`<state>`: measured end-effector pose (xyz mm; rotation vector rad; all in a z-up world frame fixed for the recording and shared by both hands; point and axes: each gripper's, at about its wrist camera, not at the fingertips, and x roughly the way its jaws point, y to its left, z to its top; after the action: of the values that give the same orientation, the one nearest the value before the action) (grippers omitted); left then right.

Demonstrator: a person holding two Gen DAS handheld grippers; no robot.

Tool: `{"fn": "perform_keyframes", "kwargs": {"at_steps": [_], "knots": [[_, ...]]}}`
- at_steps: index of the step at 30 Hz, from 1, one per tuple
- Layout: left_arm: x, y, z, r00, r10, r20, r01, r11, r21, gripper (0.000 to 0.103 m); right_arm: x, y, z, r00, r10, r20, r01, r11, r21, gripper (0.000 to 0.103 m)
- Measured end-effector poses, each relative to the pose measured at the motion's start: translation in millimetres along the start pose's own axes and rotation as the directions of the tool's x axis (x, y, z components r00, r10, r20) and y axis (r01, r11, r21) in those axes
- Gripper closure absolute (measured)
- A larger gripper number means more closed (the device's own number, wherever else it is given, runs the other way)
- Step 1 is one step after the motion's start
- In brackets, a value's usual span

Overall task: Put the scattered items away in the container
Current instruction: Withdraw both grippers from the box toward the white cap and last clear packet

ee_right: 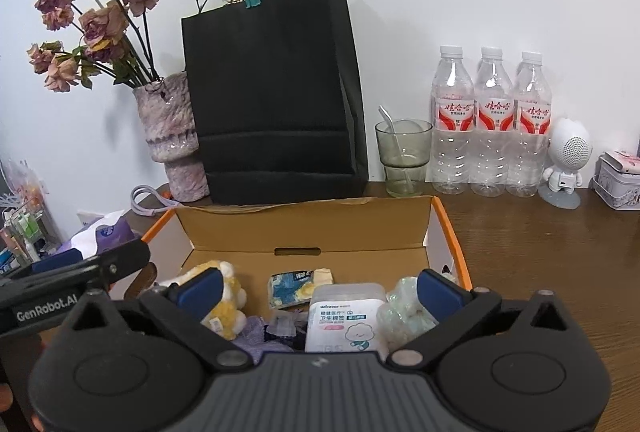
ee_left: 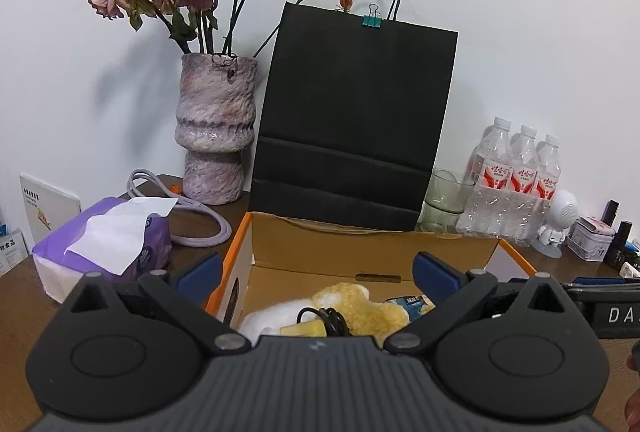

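An open cardboard box (ee_right: 304,232) with orange edges sits on the brown table; it also shows in the left wrist view (ee_left: 360,248). Inside lie a yellow-and-white plush toy (ee_right: 228,296), a blue-and-yellow packet (ee_right: 296,284), a white cotton-swab box (ee_right: 344,316), a pale green bubble-wrapped bundle (ee_right: 404,316) and dark cloth. In the left wrist view the plush (ee_left: 356,304) lies under a black cable with a yellow plug (ee_left: 316,326). My left gripper (ee_left: 318,272) is open and empty over the box. My right gripper (ee_right: 318,290) is open and empty over the box.
Behind the box stand a black paper bag (ee_right: 272,96), a vase of dried roses (ee_right: 168,136), a glass with a spoon (ee_right: 404,156), three water bottles (ee_right: 492,120), a white robot figure (ee_right: 566,160) and a tin (ee_right: 620,180). A purple tissue pack (ee_left: 108,236) and lilac cable (ee_left: 208,228) lie left.
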<state>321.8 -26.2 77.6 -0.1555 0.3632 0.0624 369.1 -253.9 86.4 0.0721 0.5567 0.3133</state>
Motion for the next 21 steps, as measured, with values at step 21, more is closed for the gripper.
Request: {"fn": "perform_keyframes", "kwargs": {"at_steps": [21], "knots": [[-83,14,-17,1.0,-0.022,0.018,0.022,1.0,0.017,0.0,-75,14,-27,0.998,-0.015,0.055,0.018,0.998,-0.057,0.0]]}}
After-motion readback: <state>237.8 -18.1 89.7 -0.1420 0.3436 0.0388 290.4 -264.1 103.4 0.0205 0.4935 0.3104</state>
